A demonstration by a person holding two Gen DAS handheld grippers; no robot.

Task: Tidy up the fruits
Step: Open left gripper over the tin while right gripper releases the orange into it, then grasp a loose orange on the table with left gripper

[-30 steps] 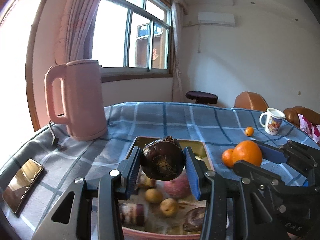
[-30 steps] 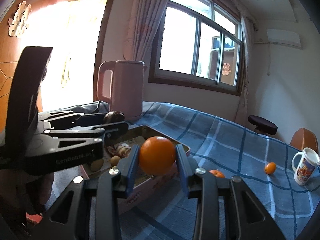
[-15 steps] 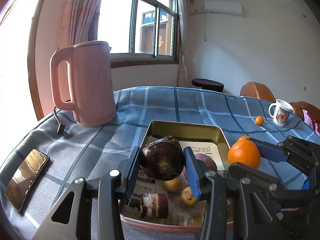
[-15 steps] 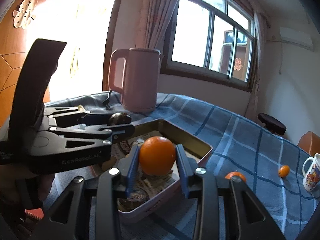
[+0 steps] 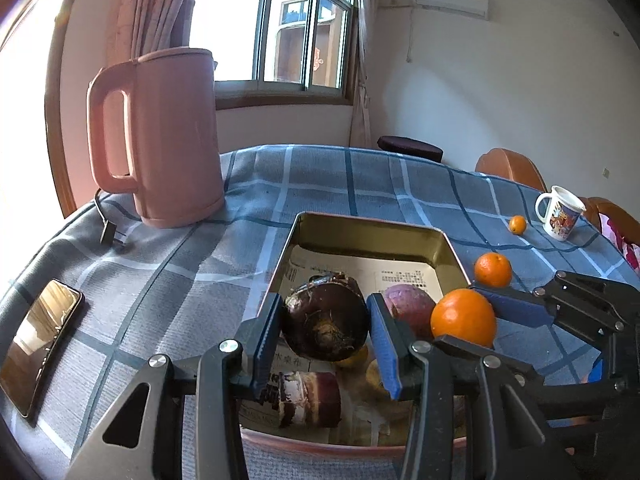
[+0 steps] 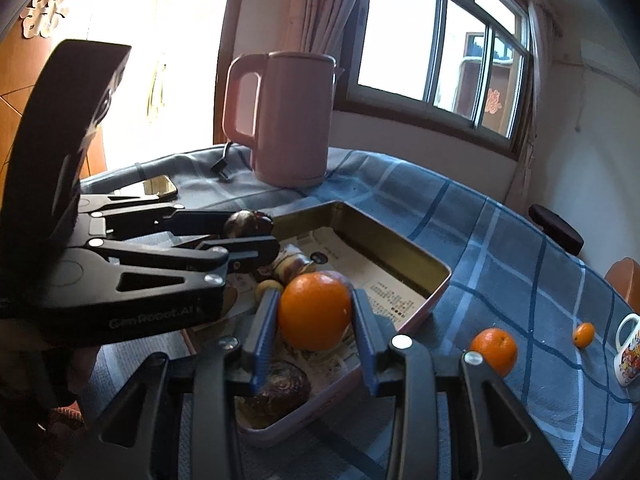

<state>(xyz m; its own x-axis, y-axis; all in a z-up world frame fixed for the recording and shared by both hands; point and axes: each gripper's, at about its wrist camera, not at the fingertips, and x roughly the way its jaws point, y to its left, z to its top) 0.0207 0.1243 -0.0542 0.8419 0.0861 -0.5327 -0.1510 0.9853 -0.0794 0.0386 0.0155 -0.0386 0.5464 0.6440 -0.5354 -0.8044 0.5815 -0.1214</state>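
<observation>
Left gripper [image 5: 325,330] grips dark, rough, probably taro root [image 5: 325,322]; right gripper [image 6: 314,316] grips glossy orange [image 6: 314,311].

Checked table [image 5: 320,184]: kettle [image 5: 168,136], tray [image 5: 372,232], phone [image 5: 36,340].

Both loaded tools [image 5: 326,334] lower over tray [image 5: 372,232]

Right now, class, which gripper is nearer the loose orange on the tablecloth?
Right. The right gripper sits beside the loose orange; the left gripper is across the tin.
</observation>
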